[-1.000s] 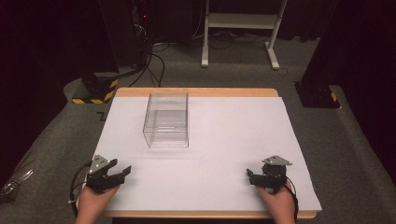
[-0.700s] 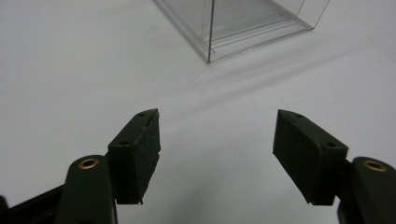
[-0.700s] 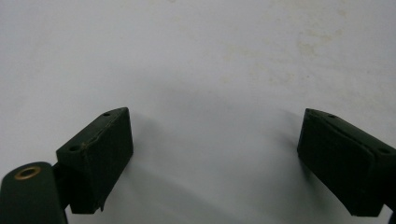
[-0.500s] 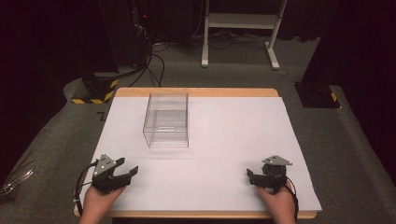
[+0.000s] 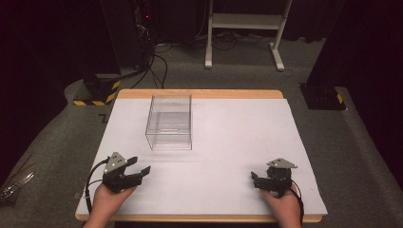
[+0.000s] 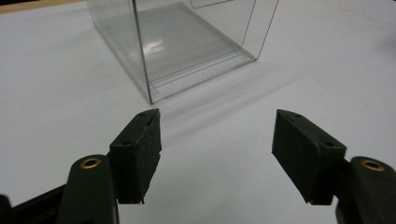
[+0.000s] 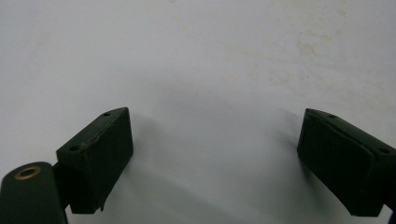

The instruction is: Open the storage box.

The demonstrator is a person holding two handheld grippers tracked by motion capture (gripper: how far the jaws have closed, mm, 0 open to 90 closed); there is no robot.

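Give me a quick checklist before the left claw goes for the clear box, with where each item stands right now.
1. Left claw open: ok, jaws stand wide apart with nothing between them.
2. Left claw aimed at the clear box: ok, the box's near corner lies ahead of the jaws.
3. Box upright on the white table: ok.
4. Box empty: ok, nothing shows through its walls.
5. Path to the box clear: ok, bare table between them.
6. Right claw out of the way: ok, open, near the table's front right edge.

table [image 5: 228, 142]: white top, wood edge | on it: 1 clear box [image 5: 169, 121], left-rear
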